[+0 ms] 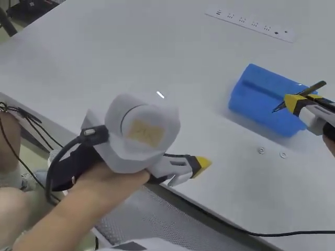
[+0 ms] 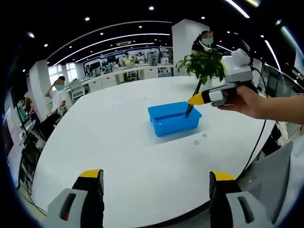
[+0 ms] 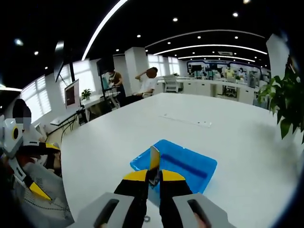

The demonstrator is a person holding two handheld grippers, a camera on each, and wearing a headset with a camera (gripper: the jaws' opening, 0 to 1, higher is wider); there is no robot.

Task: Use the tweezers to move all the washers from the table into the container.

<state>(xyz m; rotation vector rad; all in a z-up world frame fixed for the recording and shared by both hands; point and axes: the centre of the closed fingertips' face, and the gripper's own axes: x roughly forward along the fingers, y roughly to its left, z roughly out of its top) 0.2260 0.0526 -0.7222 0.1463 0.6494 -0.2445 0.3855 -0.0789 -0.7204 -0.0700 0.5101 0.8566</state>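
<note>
Head view. The left tongs point(image 1: 201, 163) lie low over the near edge of the white worktop point(image 1: 157, 52), held in a hand point(image 1: 104, 183), with a black cable point(image 1: 209, 214) trailing along the edge below them. At the right border, the right tongs point(image 1: 293, 100) carry dark tweezers point(image 1: 303, 93), whose point hangs over the blue container point(image 1: 256, 97). On the bare worktop just in front of the container lie a washer point(image 1: 260, 150) and, close beside it, a second washer point(image 1: 283, 155). A white power strip point(image 1: 251, 23) lies at the far side.

Left gripper view. The left tongs point(image 2: 156, 176) are spread wide with nothing between them. Beyond them, the container point(image 2: 166, 121) sits mid-worktop, and both washers point(image 2: 196, 141) point(image 2: 204, 135) lie on the side towards the person. The right tongs point(image 2: 195, 99), held in a hand point(image 2: 247, 99), angle the tweezers point(image 2: 191, 105) downward over the container's right-hand end. Whether the tip holds anything is too small to tell. A potted plant point(image 2: 206, 64) stands behind.

Right gripper view. The right tongs point(image 3: 154, 175) are pressed together, pinching the tweezers point(image 3: 154, 159), which stand upright in front of the container point(image 3: 190, 166).
</note>
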